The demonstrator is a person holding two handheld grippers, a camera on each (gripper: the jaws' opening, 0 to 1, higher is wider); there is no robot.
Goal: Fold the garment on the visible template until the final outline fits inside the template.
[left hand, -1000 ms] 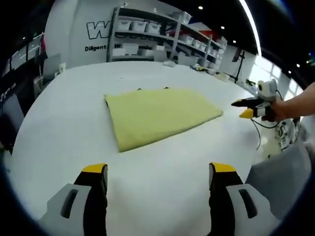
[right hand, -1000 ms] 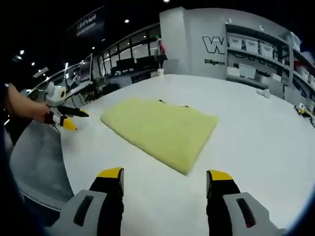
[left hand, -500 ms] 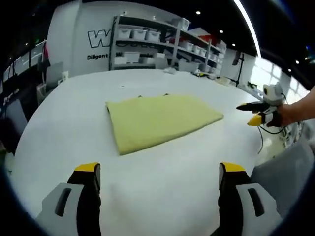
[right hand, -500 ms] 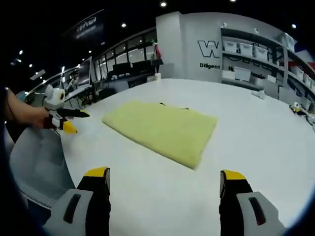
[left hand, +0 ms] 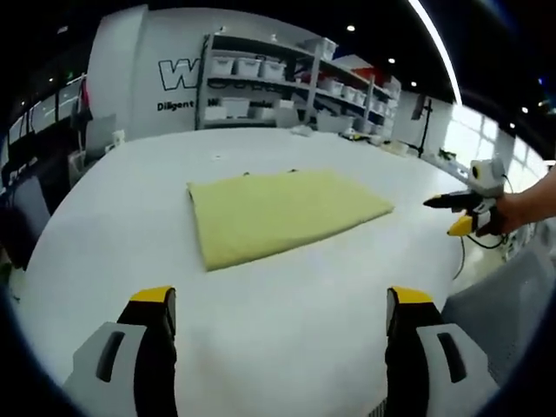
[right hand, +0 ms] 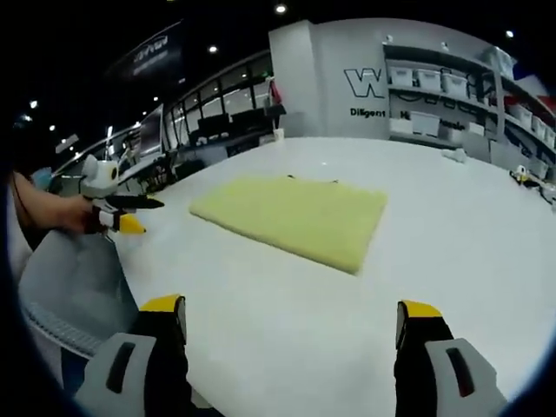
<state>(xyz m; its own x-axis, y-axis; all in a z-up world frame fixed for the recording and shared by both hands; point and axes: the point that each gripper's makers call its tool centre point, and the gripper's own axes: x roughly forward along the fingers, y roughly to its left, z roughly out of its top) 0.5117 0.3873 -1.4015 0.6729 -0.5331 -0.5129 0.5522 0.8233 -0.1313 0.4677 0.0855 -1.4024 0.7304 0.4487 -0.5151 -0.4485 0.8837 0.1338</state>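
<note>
1. While the folded yellow garment [left hand: 280, 213] lies flat mid-counter [left hand: 287, 321], both grippers hang well apart from it.
2. Left gripper [left hand: 278, 304]: jaws spread, empty.
3. Right gripper [right hand: 291, 317]: jaws spread, empty.

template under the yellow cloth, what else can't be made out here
- Template: the folded pale yellow fabric garment covers it in both views; small dark marks peek out at its far edge, too small to read.
- Garment's layers and underside: hidden by its own top face.
- Wall lettering: cut off by the grey metal shelving in the left gripper view.
- Shelf bin contents: too small.
</note>
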